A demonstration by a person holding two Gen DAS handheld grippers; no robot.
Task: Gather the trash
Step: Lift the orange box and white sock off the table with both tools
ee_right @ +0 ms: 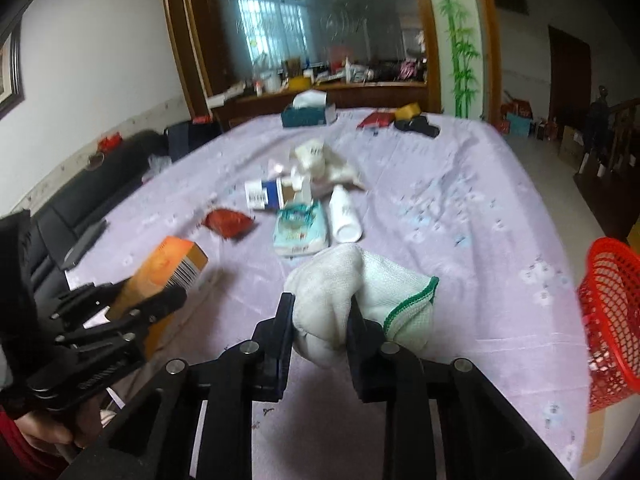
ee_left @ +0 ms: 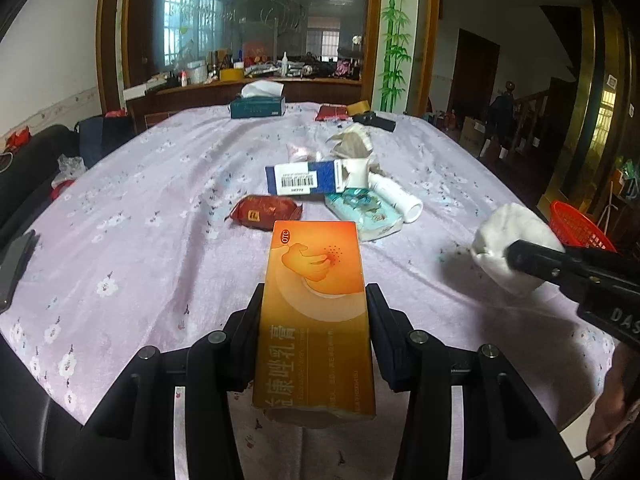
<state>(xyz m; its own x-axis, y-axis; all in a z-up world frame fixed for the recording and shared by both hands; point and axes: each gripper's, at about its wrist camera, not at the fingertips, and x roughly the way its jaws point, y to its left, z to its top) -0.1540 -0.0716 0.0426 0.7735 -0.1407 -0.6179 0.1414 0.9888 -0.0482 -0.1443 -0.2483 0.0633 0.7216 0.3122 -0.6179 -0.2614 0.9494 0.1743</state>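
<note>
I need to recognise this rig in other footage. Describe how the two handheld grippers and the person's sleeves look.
Both grippers are matte black. The left gripper has two flat, slab-like fingers on jointed linkage arms with round silver pivot bolts. The right gripper has the same build; seen from the left wrist, its side carries pale raised letters, only partly readable. A red sleeve shows at the left hand. No cable is clearly visible.
</note>
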